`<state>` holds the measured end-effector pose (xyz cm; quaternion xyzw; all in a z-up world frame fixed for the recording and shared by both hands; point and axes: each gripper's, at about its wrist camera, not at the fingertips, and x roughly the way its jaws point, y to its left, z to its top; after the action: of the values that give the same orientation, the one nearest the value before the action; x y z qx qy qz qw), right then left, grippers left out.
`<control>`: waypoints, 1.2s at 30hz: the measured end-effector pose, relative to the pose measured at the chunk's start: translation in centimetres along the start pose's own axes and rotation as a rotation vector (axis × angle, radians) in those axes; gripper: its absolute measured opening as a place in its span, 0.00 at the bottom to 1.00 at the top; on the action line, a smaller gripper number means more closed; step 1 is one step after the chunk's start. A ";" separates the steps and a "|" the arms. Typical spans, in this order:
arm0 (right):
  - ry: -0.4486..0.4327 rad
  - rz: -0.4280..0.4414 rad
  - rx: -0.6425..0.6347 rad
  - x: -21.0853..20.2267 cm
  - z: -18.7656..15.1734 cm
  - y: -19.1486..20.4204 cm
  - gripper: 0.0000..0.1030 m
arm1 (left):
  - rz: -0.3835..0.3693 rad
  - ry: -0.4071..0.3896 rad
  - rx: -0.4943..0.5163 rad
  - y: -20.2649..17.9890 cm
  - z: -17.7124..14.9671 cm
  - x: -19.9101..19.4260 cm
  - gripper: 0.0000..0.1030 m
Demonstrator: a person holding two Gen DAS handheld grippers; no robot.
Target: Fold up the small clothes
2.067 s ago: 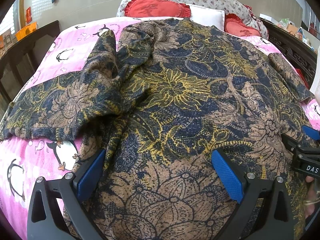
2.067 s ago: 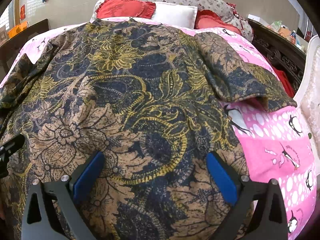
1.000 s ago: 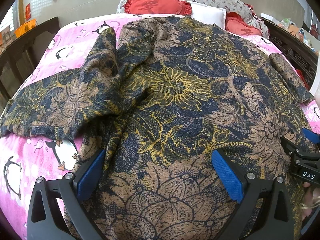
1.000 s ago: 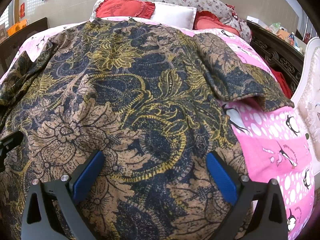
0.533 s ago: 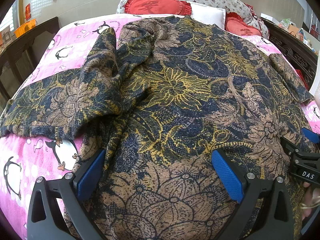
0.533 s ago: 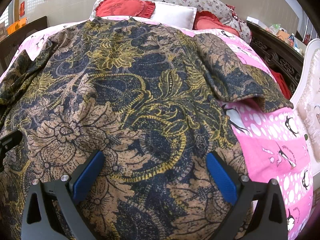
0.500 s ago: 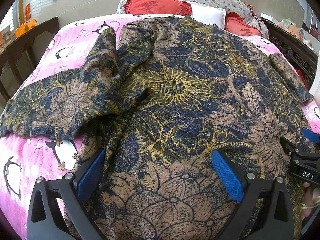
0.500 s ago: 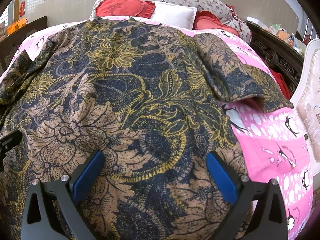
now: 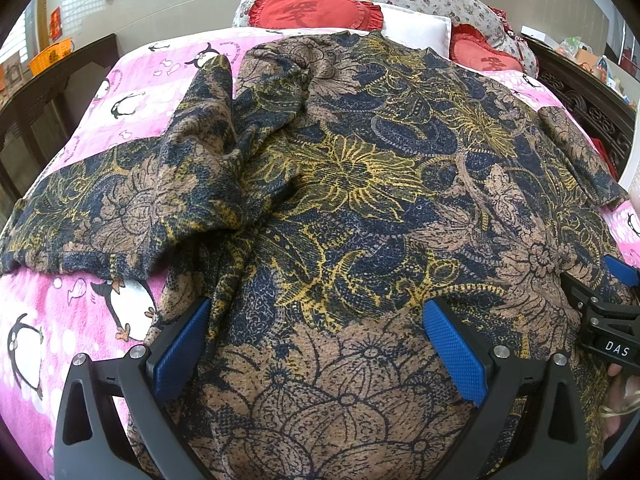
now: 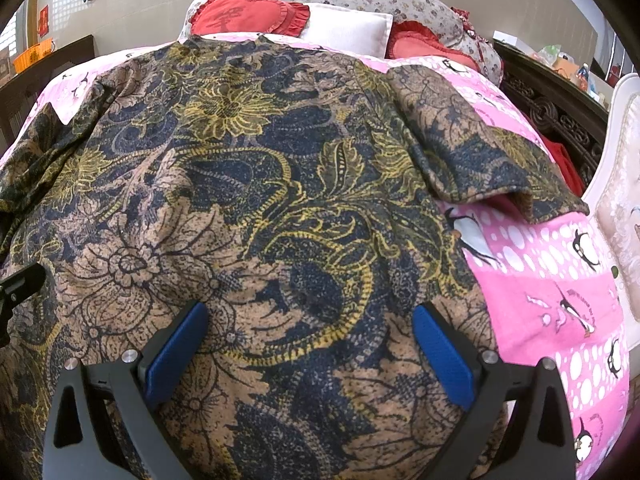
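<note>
A brown, navy and yellow floral-print top lies spread on a pink penguin blanket, hem toward me. It also fills the right wrist view. Its left sleeve is rumpled and partly folded over; its right sleeve lies flat on the blanket. My left gripper is open over the hem at the left part. My right gripper is open over the hem at the right part. Neither holds cloth. The right gripper's tip also shows at the left wrist view's right edge.
Red heart cushions and a white pillow lie at the bed's head. Dark carved bed frame runs along the right, a white padded chair beside it. Dark wooden furniture stands at the left.
Both grippers have stayed open and drifted only slightly over the hem; the view has shifted a little. The top has not moved.
</note>
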<state>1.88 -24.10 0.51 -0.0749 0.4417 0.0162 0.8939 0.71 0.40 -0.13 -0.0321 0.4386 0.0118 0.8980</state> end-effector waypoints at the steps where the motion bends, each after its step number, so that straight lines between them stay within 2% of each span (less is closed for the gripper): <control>1: 0.000 0.000 0.000 0.0 0.0 0.0 1.00 | 0.000 0.000 0.000 0.0 0.0 0.0 0.86; 22: -0.003 0.001 0.002 0.0 -0.1 -0.1 1.00 | 0.018 0.006 0.013 -0.3 -0.4 -0.1 0.86; 28: -0.001 0.000 0.001 0.1 0.1 0.0 1.00 | -0.016 0.019 -0.008 0.0 -0.2 -0.3 0.84; 30: 0.000 -0.001 0.000 0.1 0.1 0.0 1.00 | -0.089 0.034 -0.062 1.3 -0.1 -1.8 0.82; 32: -0.001 -0.001 0.000 0.1 0.2 0.0 1.00 | -0.124 0.010 -0.107 3.0 -0.1 -4.0 0.82; 34: -0.001 -0.002 0.000 0.1 0.2 0.1 1.00 | -0.125 -0.069 -0.144 5.8 0.2 -7.0 0.82; 36: -0.002 -0.005 -0.002 0.1 0.2 0.1 1.00 | -0.102 -0.146 -0.238 10.5 0.5 -9.5 0.82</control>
<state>2.10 -24.01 0.54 -0.0770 0.4407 0.0145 0.8942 -5.21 10.96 7.19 -0.1599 0.3656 0.0205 0.9167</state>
